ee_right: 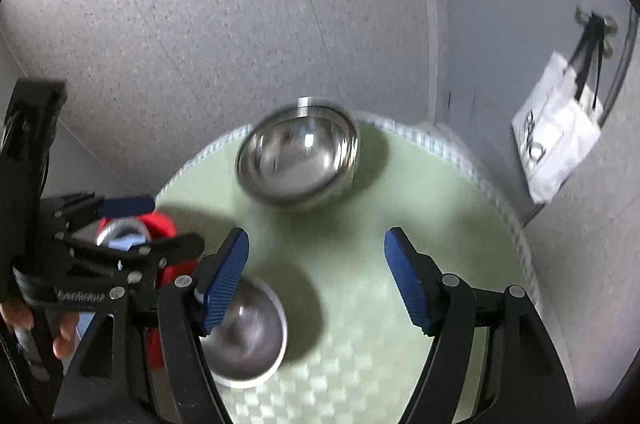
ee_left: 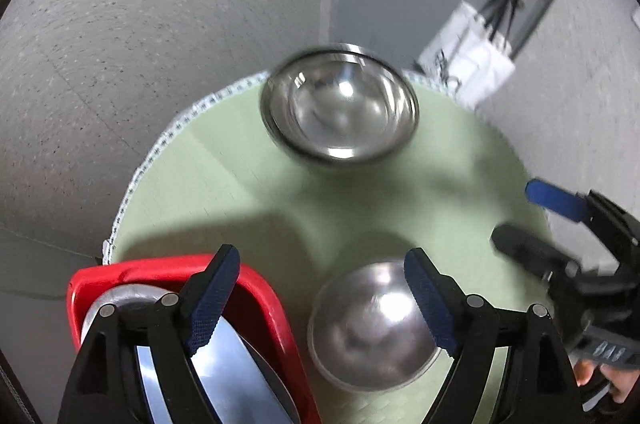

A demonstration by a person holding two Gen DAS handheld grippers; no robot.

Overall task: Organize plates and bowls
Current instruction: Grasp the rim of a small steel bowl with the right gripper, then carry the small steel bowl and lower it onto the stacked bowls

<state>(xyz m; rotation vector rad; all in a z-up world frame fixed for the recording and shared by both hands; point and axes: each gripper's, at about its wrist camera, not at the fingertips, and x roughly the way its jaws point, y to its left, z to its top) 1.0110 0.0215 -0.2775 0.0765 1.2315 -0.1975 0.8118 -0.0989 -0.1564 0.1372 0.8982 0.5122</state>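
- Left claw point(ee_left: 322, 298) spread wide, pointing steeply down at the desk point(ee_left: 224, 184), nothing between its blue pads; jaws apart over a red bin on one side and a steel bowl on the other.
- Right claw point(ee_right: 316, 278) also spread, empty, hovering above the pale green round desk.
- Small steel bowl point(ee_left: 370, 324) upright on the desk near the front, just beside the red bin point(ee_left: 256, 288).
- Steel plates point(ee_left: 224, 376) standing on edge inside the red bin, partly hidden by the left claw.
- Larger steel bowls point(ee_left: 340, 112), nested, upright near the far rim of the desk, well apart from the small bowl; blurred, so number of nested bowls unclear.
- White tote bag point(ee_right: 556, 140) hanging from a wall hook beyond the desk.
- Grey speckled floor point(ee_left: 140, 44) below.
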